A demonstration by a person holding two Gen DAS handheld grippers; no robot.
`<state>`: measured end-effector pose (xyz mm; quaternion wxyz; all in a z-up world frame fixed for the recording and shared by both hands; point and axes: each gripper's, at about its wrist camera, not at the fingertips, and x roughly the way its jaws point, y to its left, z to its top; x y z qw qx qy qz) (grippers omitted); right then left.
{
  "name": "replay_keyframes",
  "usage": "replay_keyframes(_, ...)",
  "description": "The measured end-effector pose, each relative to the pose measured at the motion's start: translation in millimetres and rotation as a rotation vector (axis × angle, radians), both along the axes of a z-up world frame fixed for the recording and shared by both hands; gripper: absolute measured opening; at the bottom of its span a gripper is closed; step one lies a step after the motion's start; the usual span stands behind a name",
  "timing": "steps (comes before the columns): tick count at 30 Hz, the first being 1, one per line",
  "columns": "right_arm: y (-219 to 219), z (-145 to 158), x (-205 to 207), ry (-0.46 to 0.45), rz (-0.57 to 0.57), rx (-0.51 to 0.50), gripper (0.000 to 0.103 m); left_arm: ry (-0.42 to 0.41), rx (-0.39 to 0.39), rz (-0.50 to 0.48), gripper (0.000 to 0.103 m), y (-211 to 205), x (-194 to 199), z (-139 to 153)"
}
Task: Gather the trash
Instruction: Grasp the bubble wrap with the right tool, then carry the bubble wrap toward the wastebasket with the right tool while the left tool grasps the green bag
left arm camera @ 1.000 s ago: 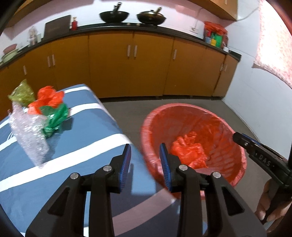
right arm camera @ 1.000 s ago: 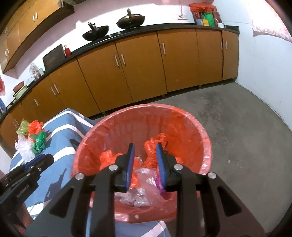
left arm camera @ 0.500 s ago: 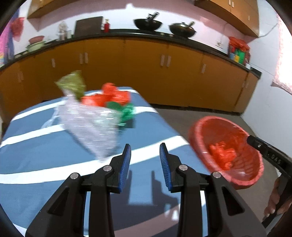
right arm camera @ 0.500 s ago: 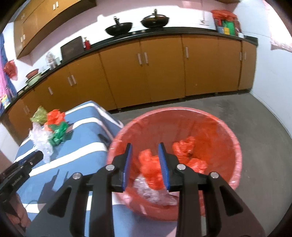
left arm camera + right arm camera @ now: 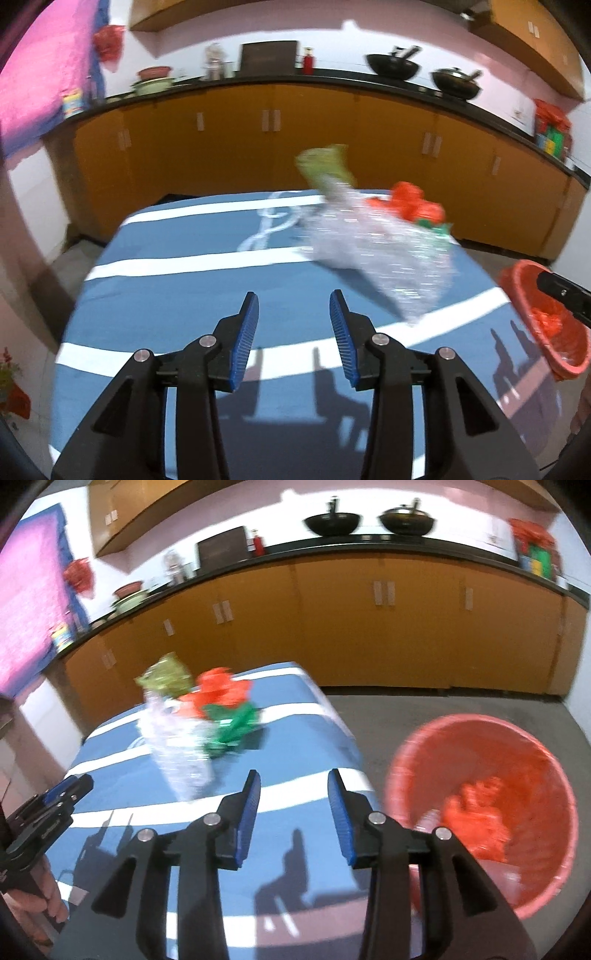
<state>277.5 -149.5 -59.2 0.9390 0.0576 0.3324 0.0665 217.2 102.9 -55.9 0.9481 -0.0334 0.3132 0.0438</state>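
A heap of trash lies on the blue, white-striped table (image 5: 177,295): a clear crinkled plastic bag (image 5: 384,254), a yellow-green wrapper (image 5: 325,166), red plastic (image 5: 413,206) and green plastic (image 5: 232,723). My left gripper (image 5: 293,332) is open and empty over the table, short of the clear bag. My right gripper (image 5: 293,812) is open and empty over the table's right edge, the clear bag (image 5: 177,746) ahead on its left. The red-lined bin (image 5: 491,805) stands on the floor to the right and holds red and clear trash.
Orange kitchen cabinets (image 5: 277,147) with a black counter run along the back wall, with woks (image 5: 393,64) and dishes on top. Grey floor (image 5: 424,709) lies between table and cabinets. The bin also shows in the left wrist view (image 5: 517,291).
Both grippers have swung left, away from the bin and over the table. The trash heap now sits ahead of them. Both stayed open and empty.
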Motion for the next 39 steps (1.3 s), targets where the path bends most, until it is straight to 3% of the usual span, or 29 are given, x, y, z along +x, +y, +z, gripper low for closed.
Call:
replay_keyframes(8,85.8,-9.0,30.2,-0.009,0.139,-0.042,0.062,0.006,0.012,0.130,0.045,63.4,-8.9,-5.7)
replay_keyframes(15,116.0,-30.1,58.5,0.036,0.141,-0.073,0.065,0.024,0.004,0.186,0.046,98.0,-7.9,-13.2)
replay_keyframes(16,118.8,-33.3,61.2,0.042,0.146,-0.083,0.061,0.026,0.003,0.188,0.046,100.1,-7.7,-14.1)
replay_keyframes(17,120.1,-36.0,62.5,0.047,0.152,-0.090,0.041,0.026,0.003,0.190,0.046,102.2,-8.4,-14.9)
replay_keyframes(19,124.0,-42.9,67.1,0.083,0.174,-0.105,0.012,0.026,0.001,0.191,0.046,104.6,-8.0,-15.4)
replay_keyframes(26,120.0,-42.5,48.6,0.064,0.231,-0.065,0.006,0.016,-0.011,0.164,0.046,96.7,-4.0,-14.2)
replay_keyframes(32,89.2,-29.2,20.1,0.008,0.231,-0.014,0.006,0.002,-0.018,0.116,0.052,74.8,4.5,-10.4)
replay_keyframes(39,36.4,-18.9,0.5,-0.028,0.110,0.012,0.005,0.011,-0.044,0.059,0.055,42.1,21.7,-11.0)
